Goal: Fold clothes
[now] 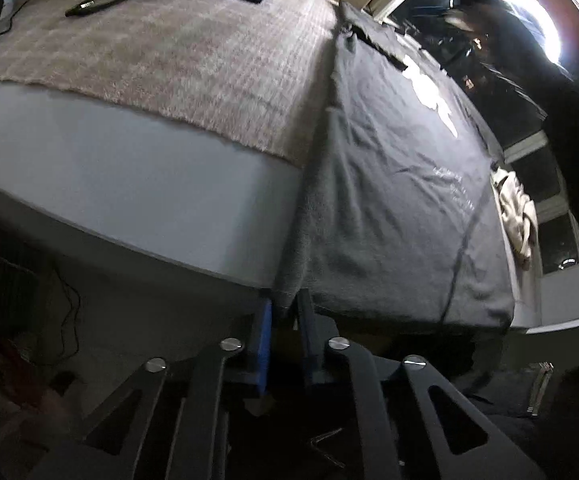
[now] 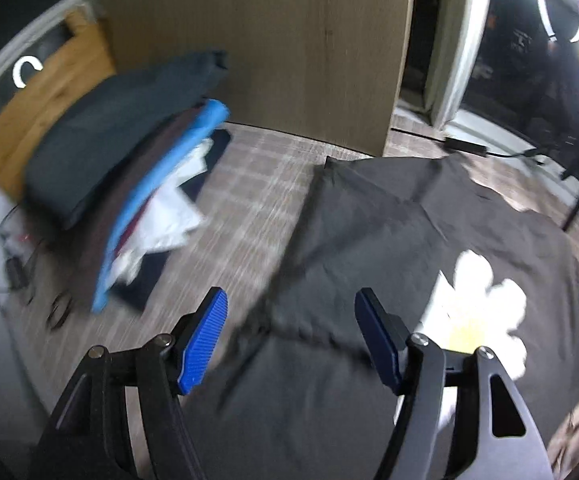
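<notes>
While the left gripper (image 1: 287,312) stood clamped on the hanging hem of the black T-shirt (image 1: 389,168), which lay spread over the checked blanket (image 1: 177,68) ahead of its fingers, the right gripper (image 2: 291,340) hung with its fingers apart and empty above the shirt's near fold. A stack of folded clothes (image 2: 129,168) sat beyond its left finger. Judged risk: the pinch is thin, so a pull before the right gripper has the cloth could slip the hem free or skew the fold.

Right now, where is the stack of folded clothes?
In the right wrist view, the stack of folded clothes sits at left on the checked blanket, left of the spread black T-shirt and in front of the brown board.
</notes>
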`<action>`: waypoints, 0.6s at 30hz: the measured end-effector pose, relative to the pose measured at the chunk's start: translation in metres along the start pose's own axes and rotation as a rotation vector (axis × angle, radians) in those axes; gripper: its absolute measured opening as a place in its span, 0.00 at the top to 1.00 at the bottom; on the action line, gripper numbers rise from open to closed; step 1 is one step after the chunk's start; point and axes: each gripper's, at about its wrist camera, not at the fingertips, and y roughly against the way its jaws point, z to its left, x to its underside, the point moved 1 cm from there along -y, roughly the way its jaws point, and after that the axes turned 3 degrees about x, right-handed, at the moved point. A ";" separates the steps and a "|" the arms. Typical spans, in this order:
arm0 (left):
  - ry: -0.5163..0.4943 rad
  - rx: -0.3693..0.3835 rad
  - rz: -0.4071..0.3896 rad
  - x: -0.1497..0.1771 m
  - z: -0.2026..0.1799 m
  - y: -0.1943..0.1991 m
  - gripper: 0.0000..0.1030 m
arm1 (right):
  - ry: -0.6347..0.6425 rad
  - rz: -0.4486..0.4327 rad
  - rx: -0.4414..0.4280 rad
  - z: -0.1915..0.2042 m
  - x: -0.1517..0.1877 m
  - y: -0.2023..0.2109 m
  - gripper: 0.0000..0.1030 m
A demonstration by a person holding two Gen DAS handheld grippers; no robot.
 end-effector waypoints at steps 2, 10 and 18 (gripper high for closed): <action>0.001 -0.001 -0.013 -0.001 -0.007 0.004 0.93 | 0.006 0.037 0.028 0.002 -0.017 -0.031 0.36; -0.024 -0.003 -0.053 -0.007 -0.028 0.014 0.94 | 0.046 0.152 0.139 -0.001 -0.043 -0.101 0.36; -0.083 -0.028 -0.068 -0.012 -0.043 0.024 0.94 | 0.115 0.146 0.097 -0.005 -0.039 -0.111 0.54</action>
